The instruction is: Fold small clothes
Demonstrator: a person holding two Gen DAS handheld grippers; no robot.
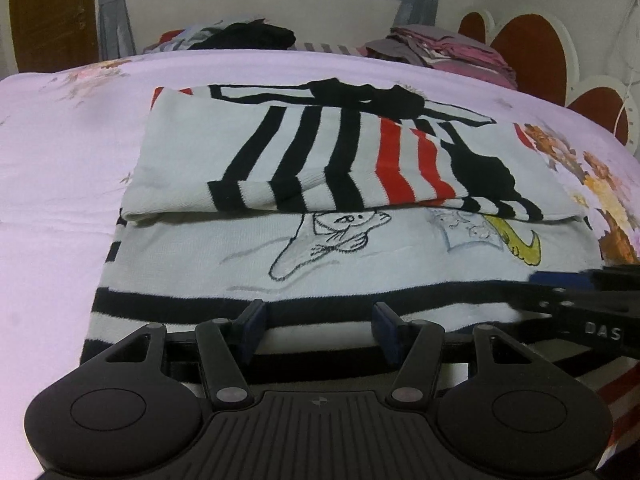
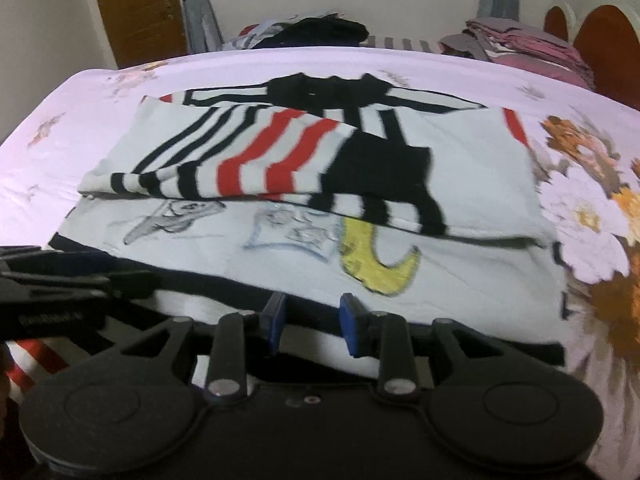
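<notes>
I have a knit sweater [image 1: 340, 248] laid flat on the bed [image 1: 60, 168], its sleeves [image 1: 312, 164] already crossed over the chest so the striped cuffs lie just above the cartoon print. Starting at the left, my left gripper [image 1: 318, 320] sits low over the near hem [image 1: 280, 308], its fingers [image 1: 254, 314] standing well apart with the black hem band showing between them; nothing is pinched yet. It points straight ahead along the bed, nearly level with the cloth. The fabric looks soft, light and a bit thick, so I judge it will drape and sag rather than hold a crease, and the loose sleeves could slide off if I lift too fast. The hem band looks like the firmest place to take hold, one grip toward each corner, so the lower half can be carried up over the sleeves. Moving right, the yellow moon [image 2: 380, 264] on the print sits just ahead of my right gripper [image 2: 312, 320], which also hovers over the hem with its fingers [image 2: 352, 322] set at a moderate gap, narrower than the left pair, and nothing between them. The right view is blurred, so I cannot say whether its tips touch the cloth. Both grippers are side by side, each showing at the edge of the other's view. Piles of other clothes [image 1: 452, 52] lie at the far end of the bed.
</notes>
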